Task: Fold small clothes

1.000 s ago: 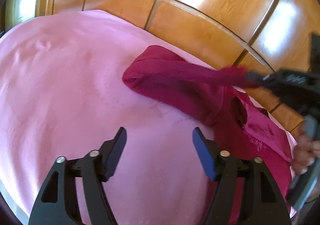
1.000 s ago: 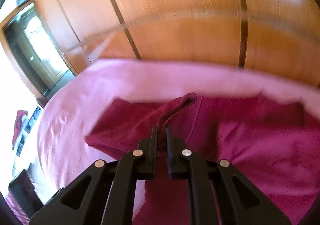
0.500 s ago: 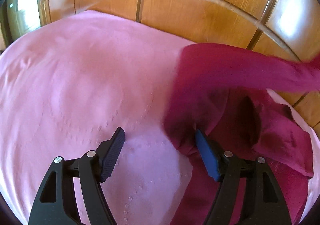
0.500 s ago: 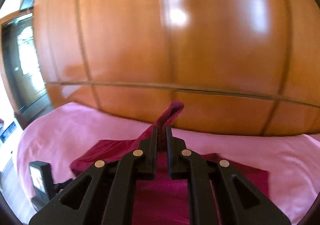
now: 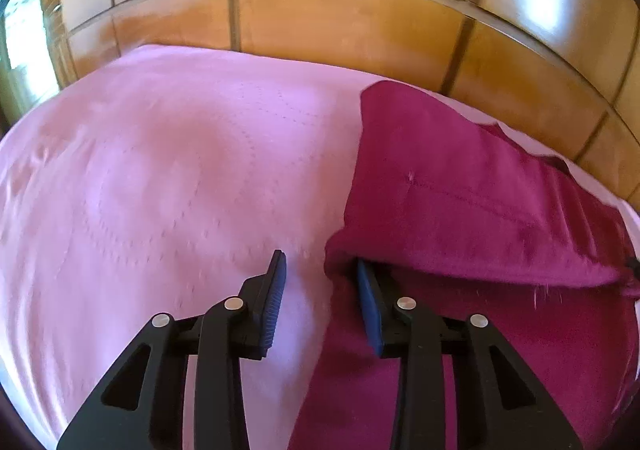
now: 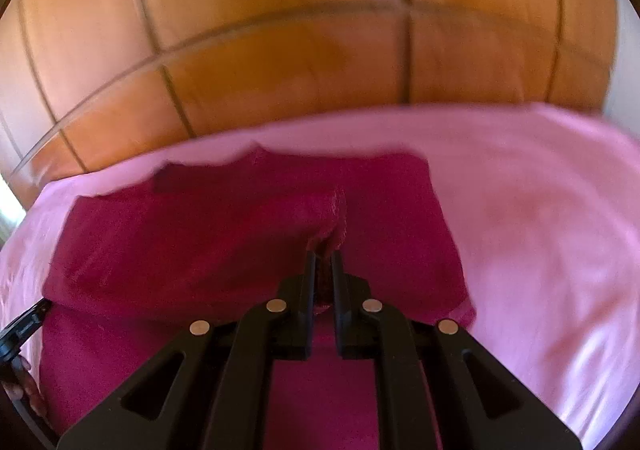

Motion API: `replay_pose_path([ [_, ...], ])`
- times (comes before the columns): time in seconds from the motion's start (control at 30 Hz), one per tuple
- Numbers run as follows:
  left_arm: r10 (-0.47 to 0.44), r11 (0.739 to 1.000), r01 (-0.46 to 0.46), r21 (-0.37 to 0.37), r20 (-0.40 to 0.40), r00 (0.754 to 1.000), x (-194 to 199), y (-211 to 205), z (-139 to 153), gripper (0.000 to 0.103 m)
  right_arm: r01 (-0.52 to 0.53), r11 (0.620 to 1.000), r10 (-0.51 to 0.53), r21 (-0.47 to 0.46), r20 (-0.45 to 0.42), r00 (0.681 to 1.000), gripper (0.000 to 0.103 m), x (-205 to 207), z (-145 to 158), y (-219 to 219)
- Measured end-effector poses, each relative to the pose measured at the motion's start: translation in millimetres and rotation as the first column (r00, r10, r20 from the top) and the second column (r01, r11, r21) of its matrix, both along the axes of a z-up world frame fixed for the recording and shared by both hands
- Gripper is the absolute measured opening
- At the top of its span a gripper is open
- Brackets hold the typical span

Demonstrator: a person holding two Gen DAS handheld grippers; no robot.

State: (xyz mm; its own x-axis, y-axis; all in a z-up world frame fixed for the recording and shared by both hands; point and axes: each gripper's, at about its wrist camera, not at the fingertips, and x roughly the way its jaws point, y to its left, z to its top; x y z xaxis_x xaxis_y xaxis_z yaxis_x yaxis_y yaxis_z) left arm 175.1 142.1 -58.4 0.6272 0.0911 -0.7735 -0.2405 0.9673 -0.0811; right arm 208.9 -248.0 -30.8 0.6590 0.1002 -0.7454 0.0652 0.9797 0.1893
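A dark magenta garment (image 5: 472, 202) lies on the pink bed cover (image 5: 160, 178), with one part folded over the rest. My left gripper (image 5: 320, 270) is open and low at the garment's left edge, its right finger tucked under the folded layer and its left finger over bare cover. In the right wrist view the same garment (image 6: 200, 234) spreads before me. My right gripper (image 6: 323, 260) is shut on a pinched edge of the folded layer and holds it just above the lower layer.
A glossy wooden panelled wall (image 5: 360, 18) runs close behind the bed. The pink cover extends wide to the left in the left wrist view and to the right (image 6: 540, 234) in the right wrist view. The other gripper shows at the lower left edge (image 6: 20, 326).
My right gripper has carried the held edge up and across, laying that part over the rest of the garment. My left gripper has moved right to the fold, and its jaws have narrowed.
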Motion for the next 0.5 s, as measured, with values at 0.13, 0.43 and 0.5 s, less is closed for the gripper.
replay_pose_path([
  [0.13,-0.045,0.998,0.045,-0.036,0.02,0.999,-12.2,8.3,8.4,0.034,0.014,0.993,-0.016,0.115,0.014,1.0,0.011,-11.6,2.8,-20.1],
  [0.43,-0.141,0.983,0.162,-0.082,0.215,0.966,-25.2,2.6,45.7,0.04,0.05,0.982,-0.051,0.181,0.0,0.999,0.053,9.6,21.4,-23.4],
  [0.5,-0.178,0.977,0.197,-0.083,0.2,0.963,-14.2,-10.7,42.6,0.042,0.061,0.984,-0.056,0.17,-0.038,0.998,0.047,24.4,13.8,-19.9],
])
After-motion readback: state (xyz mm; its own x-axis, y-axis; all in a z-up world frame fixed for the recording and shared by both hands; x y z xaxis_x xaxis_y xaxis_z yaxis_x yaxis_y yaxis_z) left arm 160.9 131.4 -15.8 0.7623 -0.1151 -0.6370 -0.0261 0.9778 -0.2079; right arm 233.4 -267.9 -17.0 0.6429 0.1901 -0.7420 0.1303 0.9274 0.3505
